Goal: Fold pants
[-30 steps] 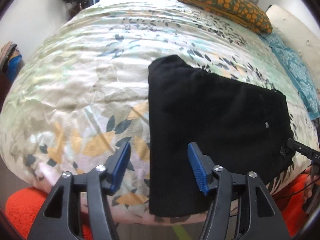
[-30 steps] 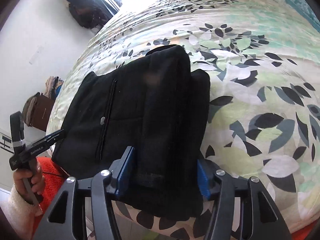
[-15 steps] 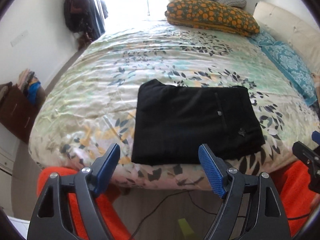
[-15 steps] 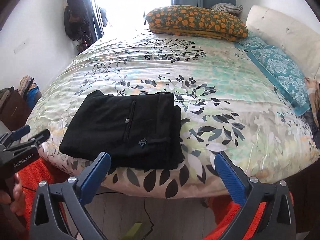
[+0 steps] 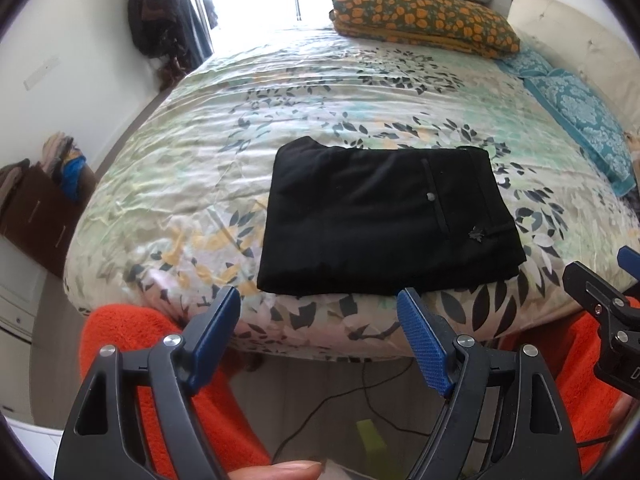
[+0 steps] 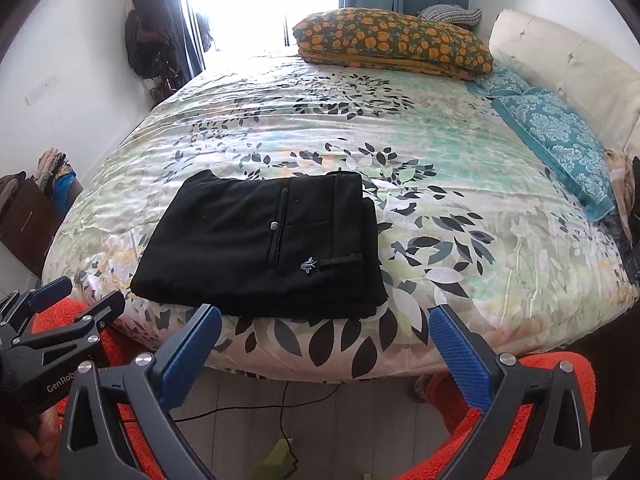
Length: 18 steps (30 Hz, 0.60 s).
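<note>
The black pants (image 5: 384,216) lie folded into a flat rectangle near the front edge of the bed (image 5: 280,92), with a pocket button and a small emblem facing up. In the right wrist view the same pants (image 6: 260,248) sit left of centre. My left gripper (image 5: 320,308) hangs open in front of the bed edge, below the pants, with nothing between its blue pads. My right gripper (image 6: 324,324) is also open and empty, held off the bed's front edge, apart from the cloth. Each gripper shows at the side of the other's view.
An orange-patterned pillow (image 6: 392,40) and teal pillows (image 6: 560,136) lie at the far and right sides of the floral bedspread. A brown dresser with clothes (image 5: 36,200) stands left. Orange fleece-clad legs (image 5: 132,336) and a black cable (image 6: 280,404) on the floor are below.
Both grippers pulled back and up from the pants to beyond the bed's edge. The right one let go of the folded edge and opened wide; the left opened a little more.
</note>
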Motion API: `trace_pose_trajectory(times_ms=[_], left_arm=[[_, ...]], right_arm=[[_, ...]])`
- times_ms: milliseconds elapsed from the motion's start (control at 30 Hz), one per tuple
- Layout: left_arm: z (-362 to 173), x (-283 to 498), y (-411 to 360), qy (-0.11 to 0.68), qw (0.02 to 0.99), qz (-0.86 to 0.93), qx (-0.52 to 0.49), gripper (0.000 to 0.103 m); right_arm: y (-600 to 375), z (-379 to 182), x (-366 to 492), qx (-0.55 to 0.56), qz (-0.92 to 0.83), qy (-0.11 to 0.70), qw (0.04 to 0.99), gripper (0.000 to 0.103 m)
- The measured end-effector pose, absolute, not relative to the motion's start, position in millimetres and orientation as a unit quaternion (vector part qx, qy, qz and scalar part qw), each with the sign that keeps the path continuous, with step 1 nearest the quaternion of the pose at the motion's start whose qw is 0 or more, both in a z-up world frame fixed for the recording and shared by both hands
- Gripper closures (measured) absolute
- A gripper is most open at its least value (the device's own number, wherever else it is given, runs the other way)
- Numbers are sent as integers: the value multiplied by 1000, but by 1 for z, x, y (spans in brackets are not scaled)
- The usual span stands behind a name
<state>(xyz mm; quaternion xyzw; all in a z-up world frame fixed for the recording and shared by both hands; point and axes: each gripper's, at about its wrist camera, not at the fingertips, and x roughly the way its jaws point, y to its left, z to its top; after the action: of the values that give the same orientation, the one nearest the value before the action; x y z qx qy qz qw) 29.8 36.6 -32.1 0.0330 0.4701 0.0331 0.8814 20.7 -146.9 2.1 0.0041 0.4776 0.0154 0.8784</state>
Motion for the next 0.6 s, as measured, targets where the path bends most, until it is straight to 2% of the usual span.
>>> trace_pose_trajectory(times_ms=[600], left_arm=[[-35,31,33,472,880,28,36,21]], right_arm=[[-141,-2,20,-3,20,484,875,0]])
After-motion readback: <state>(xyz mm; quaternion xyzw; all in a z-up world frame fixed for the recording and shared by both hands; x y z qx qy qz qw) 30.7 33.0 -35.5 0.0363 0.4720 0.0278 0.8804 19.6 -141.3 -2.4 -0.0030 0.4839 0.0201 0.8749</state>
